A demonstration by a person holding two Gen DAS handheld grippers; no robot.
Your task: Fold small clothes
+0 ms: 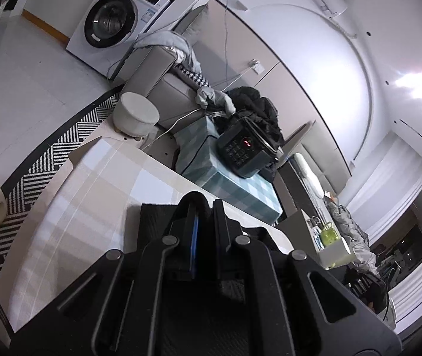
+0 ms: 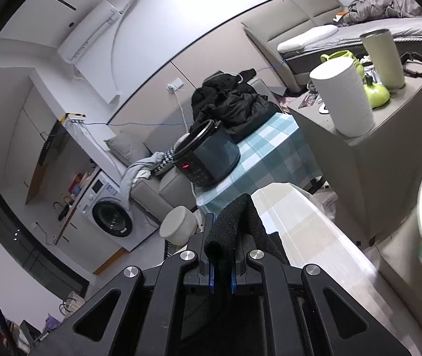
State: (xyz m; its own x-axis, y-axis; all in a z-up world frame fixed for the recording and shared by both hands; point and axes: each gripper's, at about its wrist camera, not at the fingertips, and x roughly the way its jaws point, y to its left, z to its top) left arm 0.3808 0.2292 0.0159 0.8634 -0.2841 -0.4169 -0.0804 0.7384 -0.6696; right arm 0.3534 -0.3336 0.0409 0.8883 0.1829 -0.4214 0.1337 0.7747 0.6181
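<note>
Gripping 1 black knit garment (image 2: 228, 225) between them, both grippers clamp its edges: left gripper (image 1: 203, 207) and right gripper (image 2: 223, 222); fabric trails toward 6 o'clock over the checked table (image 1: 92, 178).

A home: washing machine (image 1: 113, 23), sofa (image 1: 163, 89), bed (image 2: 389, 32).

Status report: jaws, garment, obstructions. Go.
Left gripper and right gripper both shut on black knit garment. Garment lifted over checked table. Nothing in the way.
</note>
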